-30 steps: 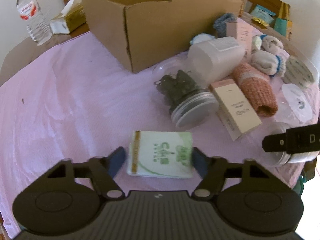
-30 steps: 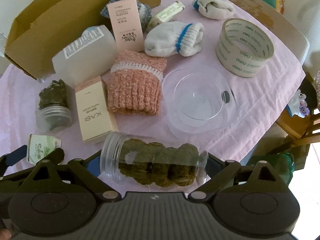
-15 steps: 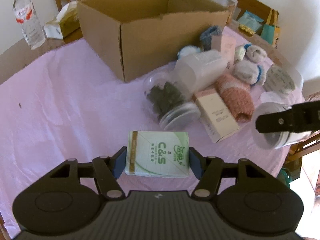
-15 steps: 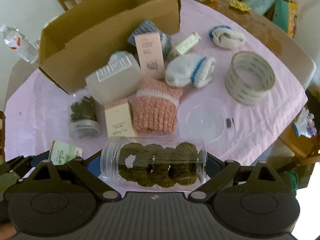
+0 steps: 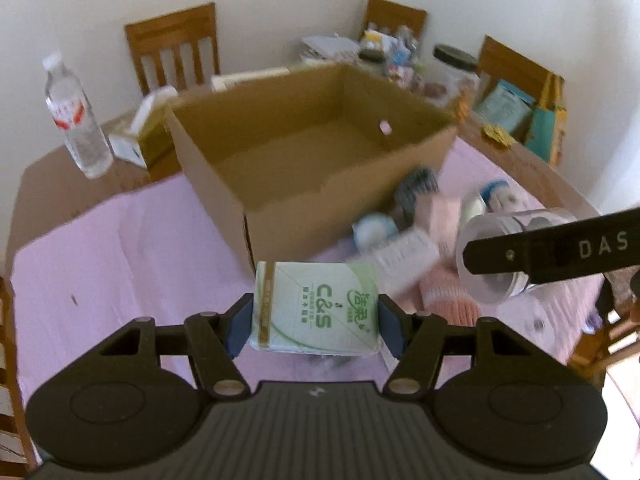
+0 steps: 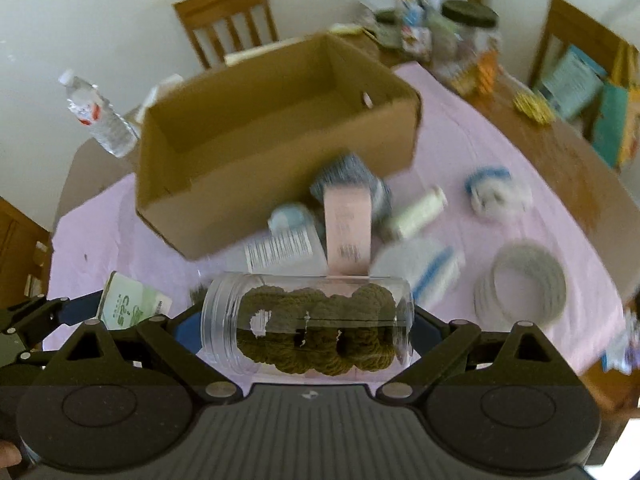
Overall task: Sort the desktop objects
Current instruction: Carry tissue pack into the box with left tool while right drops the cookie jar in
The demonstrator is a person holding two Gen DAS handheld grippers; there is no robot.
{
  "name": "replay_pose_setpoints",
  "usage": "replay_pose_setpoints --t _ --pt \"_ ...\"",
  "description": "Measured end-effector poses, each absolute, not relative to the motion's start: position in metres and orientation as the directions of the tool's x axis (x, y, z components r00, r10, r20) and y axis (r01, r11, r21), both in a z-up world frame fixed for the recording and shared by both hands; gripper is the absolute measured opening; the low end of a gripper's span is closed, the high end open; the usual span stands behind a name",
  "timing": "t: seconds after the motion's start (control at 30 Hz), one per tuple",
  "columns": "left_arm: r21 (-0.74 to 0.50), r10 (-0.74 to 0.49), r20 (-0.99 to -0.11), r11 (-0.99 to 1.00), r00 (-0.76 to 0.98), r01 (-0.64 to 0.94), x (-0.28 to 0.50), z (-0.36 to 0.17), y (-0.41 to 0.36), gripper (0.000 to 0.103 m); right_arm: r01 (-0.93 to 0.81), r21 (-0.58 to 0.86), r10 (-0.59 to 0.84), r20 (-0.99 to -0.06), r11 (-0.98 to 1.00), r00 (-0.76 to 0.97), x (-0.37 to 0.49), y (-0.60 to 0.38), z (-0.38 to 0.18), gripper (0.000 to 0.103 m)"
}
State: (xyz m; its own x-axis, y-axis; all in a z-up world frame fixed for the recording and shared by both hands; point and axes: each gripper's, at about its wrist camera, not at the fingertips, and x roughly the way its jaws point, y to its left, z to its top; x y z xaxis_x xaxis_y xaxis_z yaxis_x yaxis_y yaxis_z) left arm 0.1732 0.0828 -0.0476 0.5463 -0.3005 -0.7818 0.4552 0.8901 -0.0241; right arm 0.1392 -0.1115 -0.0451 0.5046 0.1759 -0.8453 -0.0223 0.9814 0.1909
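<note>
Where the left wrist camera looks past the cardboard box point(image 5: 304, 152), the small things on the pink cloth point(image 5: 120, 248) beside it are smeared by blur and hard to name. Nearer, the left gripper point(image 5: 314, 322) pinches a green-and-white tissue pack point(image 5: 316, 308) by its two short ends, clear of the cloth. At the right edge a black finger of the right gripper point(image 5: 560, 252) crosses a clear jar point(image 5: 500, 256).

Seen from the right wrist camera, the cloth's clutter is equally blurred; only a tape roll point(image 6: 520, 284) and pink carton point(image 6: 347, 236) read clearly. Spread wide, the right gripper point(image 6: 306, 326) clamps the jar point(image 6: 306, 322), filled with brown yarn, end to end, lying crosswise. Part of the tissue pack point(image 6: 128, 304) shows at left.
</note>
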Motion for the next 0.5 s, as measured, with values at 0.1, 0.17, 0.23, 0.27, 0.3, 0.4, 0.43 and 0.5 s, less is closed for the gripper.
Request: replay_pose_setpoints --t 0.1,0.17,0.23,0.27,0.3,0.4,0.43,0.5 --pt "-0.02 -0.28 -0.766 0.91 0.578 0.414 0.186 -0.036 0.075 0.064 -0.084 0.197 0.212 -0.829 0.977 0.517 0.165 -0.118 -0.037 0.099" --pt "-0.021 -0.268 -0.755 0.922 0.598 0.387 0.195 -0.029 0.071 0.064 -0.127 0.199 0.236 -0.82 0.972 0.521 0.184 -0.122 -0.03 0.099" --pt "-0.018 -0.254 -0.745 0.932 0.617 0.361 0.205 -0.024 0.067 0.064 -0.16 0.195 0.251 -0.81 0.968 0.53 0.2 -0.125 -0.024 0.099" --pt "-0.017 -0.247 -0.741 0.937 0.625 0.35 0.209 -0.022 0.064 0.064 -0.176 0.193 0.258 -0.805 0.965 0.534 0.208 -0.126 -0.021 0.099" --pt "-0.016 -0.24 -0.736 0.941 0.633 0.339 0.214 -0.02 0.061 0.064 -0.195 0.193 0.269 -0.799 0.962 0.537 0.216 -0.128 -0.018 0.099" --pt "-0.01 -0.221 -0.73 0.95 0.647 0.313 0.225 -0.018 0.054 0.064 -0.245 0.183 0.291 -0.787 0.952 0.544 0.237 -0.13 -0.01 0.099" --pt "-0.009 -0.214 -0.73 0.953 0.649 0.304 0.229 -0.019 0.051 0.064 -0.256 0.182 0.297 -0.785 0.949 0.544 0.243 -0.13 -0.009 0.099" --pt "-0.007 -0.203 -0.732 0.957 0.65 0.291 0.237 -0.021 0.047 0.064 -0.28 0.183 0.312 -0.783 0.942 0.538 0.254 -0.129 -0.01 0.099"
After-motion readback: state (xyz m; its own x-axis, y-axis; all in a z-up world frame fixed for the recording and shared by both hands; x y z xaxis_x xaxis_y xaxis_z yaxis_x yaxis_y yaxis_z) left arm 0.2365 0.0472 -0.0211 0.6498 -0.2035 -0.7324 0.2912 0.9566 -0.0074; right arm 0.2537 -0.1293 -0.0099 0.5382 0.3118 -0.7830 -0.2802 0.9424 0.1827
